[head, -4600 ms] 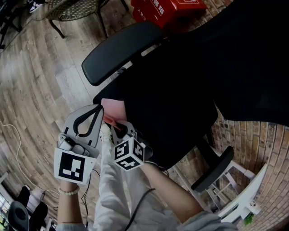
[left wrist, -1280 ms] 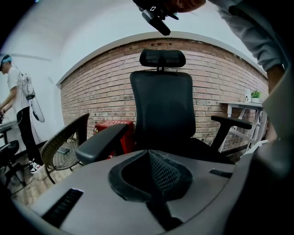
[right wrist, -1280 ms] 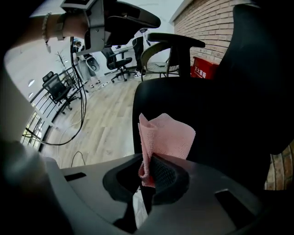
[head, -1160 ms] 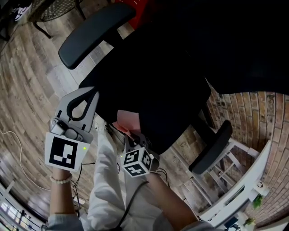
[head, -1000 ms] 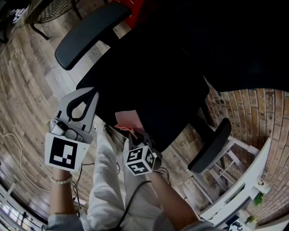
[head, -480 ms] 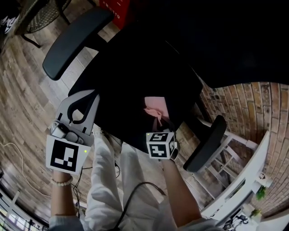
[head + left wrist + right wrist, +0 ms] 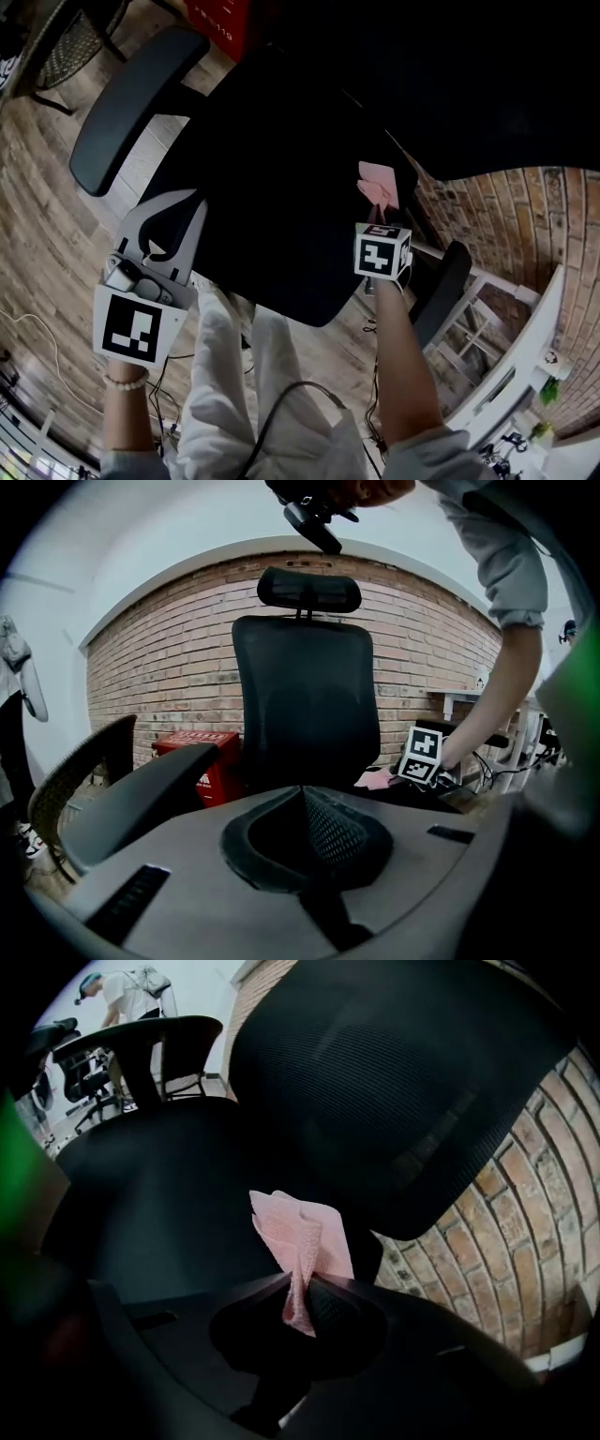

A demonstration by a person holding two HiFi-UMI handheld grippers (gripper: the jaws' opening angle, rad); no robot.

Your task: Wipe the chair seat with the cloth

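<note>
Head view: the right gripper holds the pink cloth at the far right of the chair seat, close under the backrest, apparently to reach that corner with a wipe. The left gripper sits at the near left edge, probably to keep out of the cloth's path.

Left gripper view: the left gripper's jaws are pressed together on nothing and aimed across the chair seat, with the cloth small at the right.

Right gripper view: the jaws clench a bunched fold of the cloth, leaving a loose flap free ahead of them, likely as the wiping surface; whether it touches the chair seat cannot be told
</note>
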